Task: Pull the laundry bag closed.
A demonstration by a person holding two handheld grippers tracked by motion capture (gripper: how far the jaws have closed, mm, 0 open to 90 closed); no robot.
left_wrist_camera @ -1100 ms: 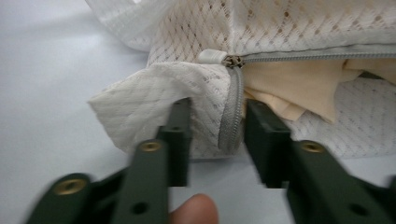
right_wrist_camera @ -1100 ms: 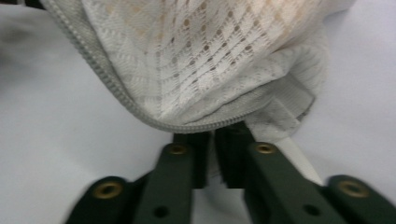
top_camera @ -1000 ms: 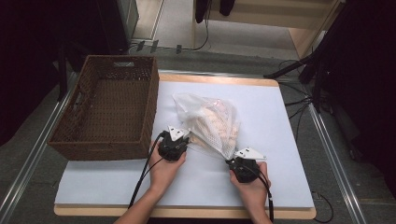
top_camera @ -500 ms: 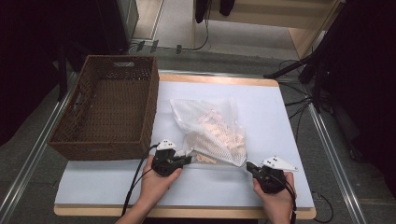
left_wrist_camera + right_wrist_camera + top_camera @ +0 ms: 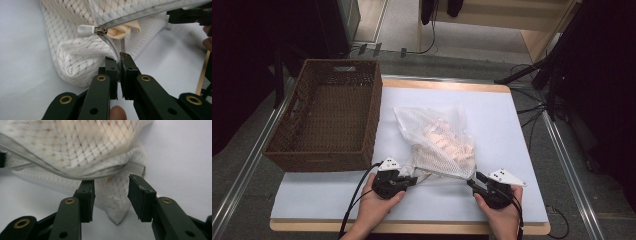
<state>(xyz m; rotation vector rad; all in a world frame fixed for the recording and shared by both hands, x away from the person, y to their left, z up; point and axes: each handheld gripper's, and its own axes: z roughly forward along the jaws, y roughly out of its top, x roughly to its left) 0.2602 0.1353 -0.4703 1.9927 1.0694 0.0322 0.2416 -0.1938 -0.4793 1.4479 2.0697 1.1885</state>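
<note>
A white mesh laundry bag point(image 5: 439, 142) stuffed with pale cloth lies on the white mat. Its zipped edge stretches between my two grippers near the front. My left gripper point(image 5: 412, 179) is shut on the zipper tape point(image 5: 119, 63) at the bag's left corner. Just beyond the jaws sits the white zipper pull point(image 5: 86, 30), with peach cloth showing at the slit. My right gripper point(image 5: 473, 183) stands open. Its jaws have just been opening, and the bag's right corner point(image 5: 113, 202) hangs loose between the pads point(image 5: 86, 195) without being pressed.
A brown wicker basket point(image 5: 287, 150) stands on the left of the table, close to my left hand. The white mat point(image 5: 512, 125) spreads to the right of the bag. Cables and dark stands lie beyond the table's right edge.
Both hands have drawn the bag toward the front edge, and the right hand has also moved right, pulling the zipped edge out straight. The right jaws have opened off the bag's corner.
</note>
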